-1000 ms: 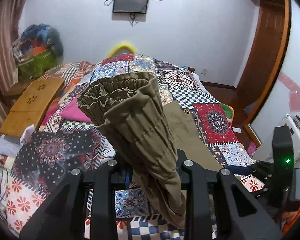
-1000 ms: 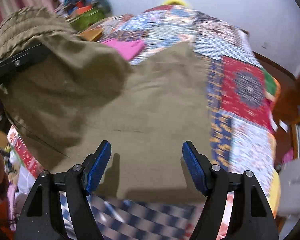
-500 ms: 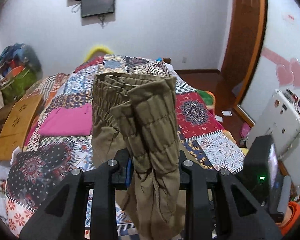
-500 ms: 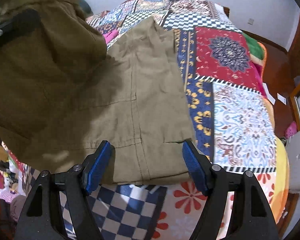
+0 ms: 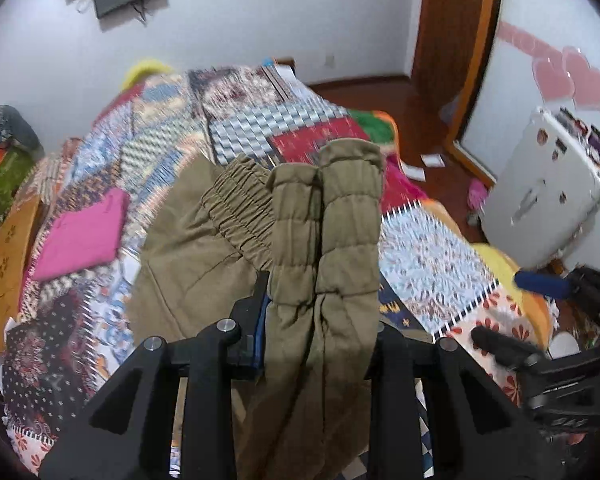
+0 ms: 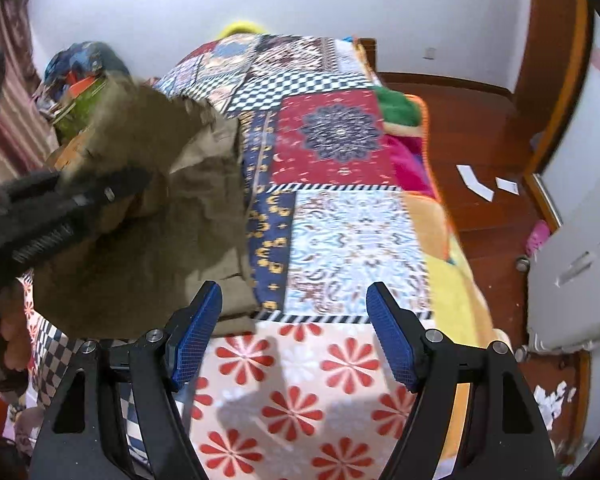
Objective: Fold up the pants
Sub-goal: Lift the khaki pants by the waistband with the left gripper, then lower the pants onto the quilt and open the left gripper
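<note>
The bed, covered by a patchwork quilt, extends ahead of both grippers and forms the work surface. A folded pink cloth lies on the quilt, forward and to the left of the left gripper.

The pants are olive-brown, with a gathered elastic waistband. One part lies flat on the quilt ahead of the left gripper; a bunched, doubled section rises through that gripper and hangs below it. In the right wrist view, the pants sit to the left of the right gripper, partly lifted off the bed.

The left gripper is clamped on the bunched pants fabric. The right gripper has its jaws spread wide and carries nothing; it hangs over bare quilt, with the nearest pants edge just beside its left finger.

Handling assessment: the fabric appears soft, limp and light, with no stiffness to maintain a fold unsupported. It is likely to sag and slip wherever it is not held. Recommended grasp points are the waistband, where gathered layers give bulk, and the free edge or corner nearest the right gripper.
</note>
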The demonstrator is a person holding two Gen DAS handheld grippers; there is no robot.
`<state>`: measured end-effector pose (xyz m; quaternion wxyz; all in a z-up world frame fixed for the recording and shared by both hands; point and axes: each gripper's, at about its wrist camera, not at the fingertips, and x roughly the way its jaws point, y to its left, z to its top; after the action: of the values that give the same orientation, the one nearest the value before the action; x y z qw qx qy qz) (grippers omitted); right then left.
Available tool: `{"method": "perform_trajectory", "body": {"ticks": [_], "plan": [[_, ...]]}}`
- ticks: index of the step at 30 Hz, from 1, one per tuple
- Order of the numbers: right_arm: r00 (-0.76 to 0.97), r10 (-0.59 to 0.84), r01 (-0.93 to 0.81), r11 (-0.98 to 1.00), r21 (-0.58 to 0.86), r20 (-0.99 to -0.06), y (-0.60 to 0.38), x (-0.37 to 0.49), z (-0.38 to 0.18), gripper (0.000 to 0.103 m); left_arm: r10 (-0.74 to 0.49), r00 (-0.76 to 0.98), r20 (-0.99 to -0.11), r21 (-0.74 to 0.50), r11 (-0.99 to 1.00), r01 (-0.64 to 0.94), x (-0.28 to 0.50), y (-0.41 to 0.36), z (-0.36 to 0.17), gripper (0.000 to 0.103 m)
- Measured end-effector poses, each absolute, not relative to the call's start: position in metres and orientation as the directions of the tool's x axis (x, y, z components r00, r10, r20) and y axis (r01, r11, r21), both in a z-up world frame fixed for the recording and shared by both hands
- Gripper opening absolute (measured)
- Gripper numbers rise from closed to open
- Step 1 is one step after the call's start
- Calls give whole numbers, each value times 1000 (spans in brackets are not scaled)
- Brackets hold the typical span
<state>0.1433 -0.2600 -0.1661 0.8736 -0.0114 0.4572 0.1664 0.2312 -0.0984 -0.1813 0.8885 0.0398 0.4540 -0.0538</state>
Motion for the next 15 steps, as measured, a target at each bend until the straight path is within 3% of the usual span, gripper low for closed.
{"method": "perform_trajectory", "body": {"ticks": [4, 7, 11, 15], "plan": [[535, 279, -278, 949, 147, -798, -270, 142, -165, 72, -69, 530, -845, 21, 986, 163, 232, -107, -197, 28], [533, 275, -270, 951, 147, -800, -273, 140, -164, 72, -86, 497, -863, 15, 981, 195, 229, -114, -204, 38], [533, 271, -273, 952, 140, -801, -274, 138, -165, 72, -165, 462, -872, -59, 970, 235, 218, -117, -206, 65], [545, 269, -279, 951, 130, -794, -272, 136, -159, 72, -200, 463, -863, -91, 965, 247, 206, -117, -197, 66]]}}
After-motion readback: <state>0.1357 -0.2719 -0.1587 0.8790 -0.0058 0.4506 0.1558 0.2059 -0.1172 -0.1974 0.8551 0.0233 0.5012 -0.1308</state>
